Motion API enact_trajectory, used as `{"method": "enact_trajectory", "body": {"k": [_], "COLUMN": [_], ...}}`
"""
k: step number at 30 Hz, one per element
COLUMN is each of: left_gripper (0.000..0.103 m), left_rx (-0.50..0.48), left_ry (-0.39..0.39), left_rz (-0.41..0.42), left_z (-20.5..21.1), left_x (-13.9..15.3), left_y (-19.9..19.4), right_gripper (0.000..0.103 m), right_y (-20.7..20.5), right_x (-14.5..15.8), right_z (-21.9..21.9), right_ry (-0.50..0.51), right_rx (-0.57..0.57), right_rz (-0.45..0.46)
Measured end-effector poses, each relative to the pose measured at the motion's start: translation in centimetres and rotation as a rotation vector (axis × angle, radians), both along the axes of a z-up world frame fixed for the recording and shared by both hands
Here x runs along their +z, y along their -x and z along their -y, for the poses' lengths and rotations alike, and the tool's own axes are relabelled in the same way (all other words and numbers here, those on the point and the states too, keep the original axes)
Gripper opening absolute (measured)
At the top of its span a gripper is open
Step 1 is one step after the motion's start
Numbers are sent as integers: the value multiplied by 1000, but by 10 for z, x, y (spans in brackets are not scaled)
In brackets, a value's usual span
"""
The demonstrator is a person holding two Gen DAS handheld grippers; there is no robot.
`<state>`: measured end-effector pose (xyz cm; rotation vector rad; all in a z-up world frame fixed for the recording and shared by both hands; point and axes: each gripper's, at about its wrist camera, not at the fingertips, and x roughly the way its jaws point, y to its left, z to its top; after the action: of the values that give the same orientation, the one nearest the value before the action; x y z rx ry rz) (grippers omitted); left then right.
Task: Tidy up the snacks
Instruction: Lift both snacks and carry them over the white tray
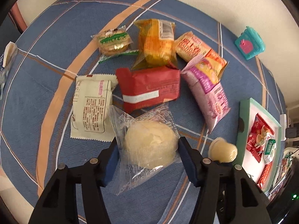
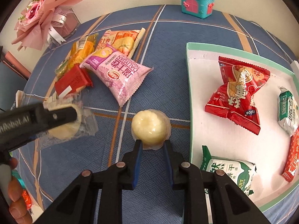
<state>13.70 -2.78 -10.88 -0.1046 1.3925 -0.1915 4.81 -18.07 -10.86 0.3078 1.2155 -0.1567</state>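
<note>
My left gripper (image 1: pixel 148 150) is shut on a pale round pastry in a clear wrapper (image 1: pixel 149 143); it also shows in the right wrist view (image 2: pixel 65 128). My right gripper (image 2: pixel 152 145) is shut on a small yellow jelly cup (image 2: pixel 149 126), which also shows in the left wrist view (image 1: pixel 222 152). A pile of snacks lies on the blue cloth: a red pack (image 1: pixel 149 87), a cream pack (image 1: pixel 91 108), a pink pack (image 2: pixel 116 72), an orange pack (image 1: pixel 157 43), a biscuit pack (image 1: pixel 114 41). The white tray (image 2: pixel 188 93) with a green rim holds red and green packs.
A teal toy chest (image 2: pixel 198 1) stands at the table's far edge. A pink bouquet (image 2: pixel 41 16) in a clear box stands at the far left. A hand (image 2: pixel 13 196) holds the left gripper's handle. A wall runs behind the table.
</note>
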Motion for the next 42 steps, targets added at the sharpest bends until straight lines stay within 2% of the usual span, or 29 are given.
{"method": "enact_trajectory", "body": {"k": [4,7,9,10,13,24,30,37,42], "left_gripper": [63,63,63,63,63,63,63,63,62], "left_rx": [7,6,6,7,11,12,12,10,12], "left_ry": [12,13,16,18,23,21,22,12,4], "left_rz": [-12,-12,-14,-15,-17,-20,-20,-12,-5], "left_z": [-3,-5,-6,-6,-8,-7,-7,-6,-4], "left_x": [-2,-2,-1,-1,-3,-7,-7,-6,-2], "left_y": [-1,-1,-2,-2,-1,-2,-2,-1,0], "right_gripper": [29,41,52,52,53,53,52,47,45], "right_y": [-2,-4,-7,-9,-12,-21,-18,-14,-17], "right_x": [0,2,6,9,9,1,1,-1,0], "right_z": [3,4,4,3,3,-18,-20,-20,-13], "right_ry": [-6,-19,-17,-12,8,179,186,175,137], "right_rx": [-9,-3,3,1,-4,45,41,32,11], "right_rz": [11,22,31,32,28,36,44,49,49]}}
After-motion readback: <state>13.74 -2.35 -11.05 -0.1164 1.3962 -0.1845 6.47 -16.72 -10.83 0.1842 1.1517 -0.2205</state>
